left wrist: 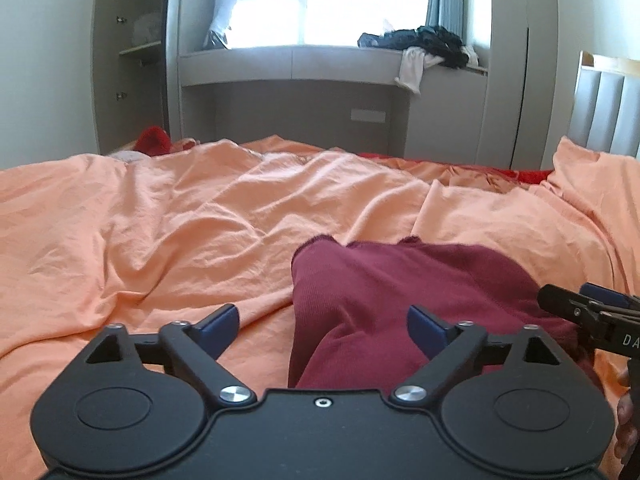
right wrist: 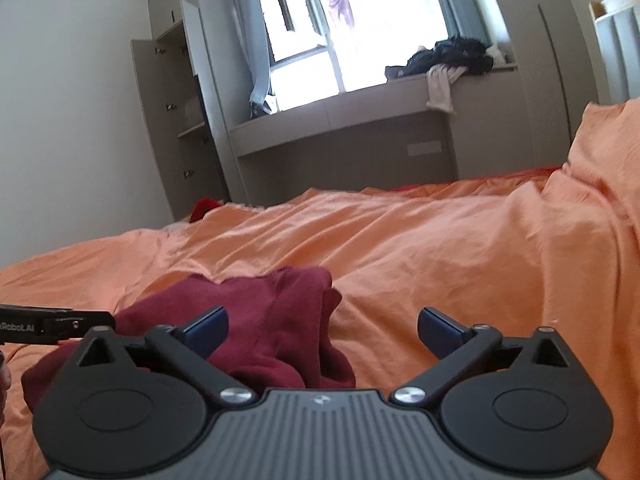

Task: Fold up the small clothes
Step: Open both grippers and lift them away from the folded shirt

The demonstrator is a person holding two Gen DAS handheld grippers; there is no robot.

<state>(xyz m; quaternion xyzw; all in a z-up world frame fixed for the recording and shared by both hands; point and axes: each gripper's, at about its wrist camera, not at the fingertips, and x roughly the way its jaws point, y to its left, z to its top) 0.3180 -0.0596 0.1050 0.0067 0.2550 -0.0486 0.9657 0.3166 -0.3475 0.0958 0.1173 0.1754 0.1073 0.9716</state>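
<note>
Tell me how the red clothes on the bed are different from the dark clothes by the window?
The maroon garment is one dark red piece; the dark pile is black, with a pale piece hanging down. The maroon garment lies on the orange bedsheet, close between both grippers; the dark pile sits far off on the window ledge. Both are rumpled and unfolded.
</note>
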